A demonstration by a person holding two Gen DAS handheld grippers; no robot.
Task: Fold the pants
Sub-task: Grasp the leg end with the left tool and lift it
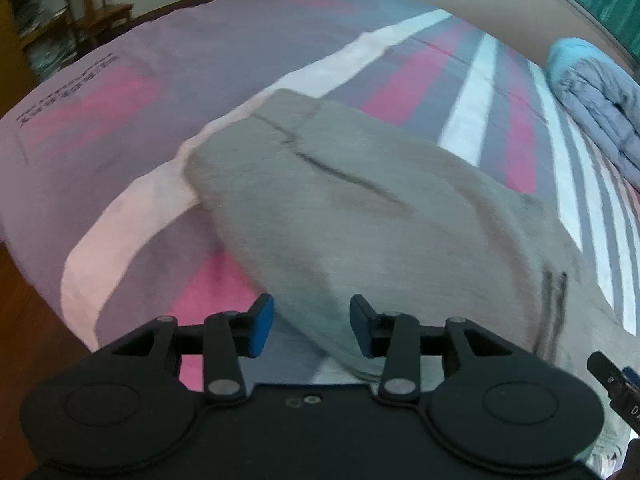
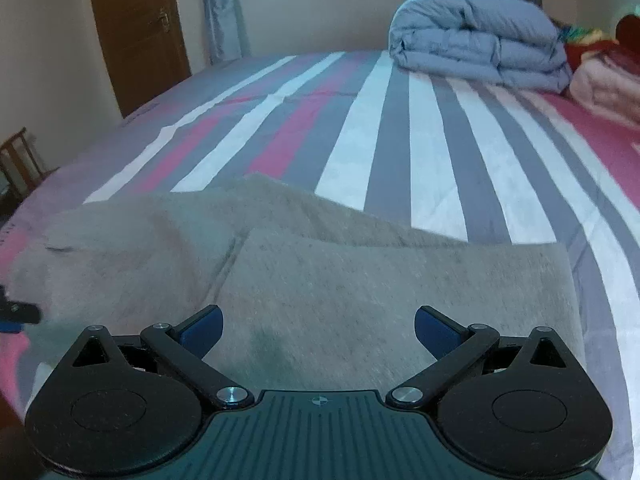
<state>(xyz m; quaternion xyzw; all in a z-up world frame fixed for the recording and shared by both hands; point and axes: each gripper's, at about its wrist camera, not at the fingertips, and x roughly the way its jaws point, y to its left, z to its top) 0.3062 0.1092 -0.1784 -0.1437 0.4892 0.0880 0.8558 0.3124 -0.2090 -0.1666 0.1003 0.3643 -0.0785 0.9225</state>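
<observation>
Grey pants (image 1: pixel 360 216) lie on the striped bed, folded over on themselves; in the right wrist view the pants (image 2: pixel 360 280) show a folded upper layer over a lower one. My left gripper (image 1: pixel 312 326) is open with blue pads, just above the near edge of the pants, holding nothing. My right gripper (image 2: pixel 319 330) is wide open over the folded layer, holding nothing. The tip of the right gripper (image 1: pixel 612 384) shows at the right edge of the left wrist view, and the left gripper's tip (image 2: pixel 18 312) at the left edge of the right wrist view.
The bed sheet (image 2: pixel 400 128) has pink, grey and white stripes. A folded blue-grey duvet (image 2: pixel 480 40) and pink bedding (image 2: pixel 604 80) lie at the far right. A wooden door (image 2: pixel 136 28) and a wooden chair (image 1: pixel 100 16) stand beyond the bed.
</observation>
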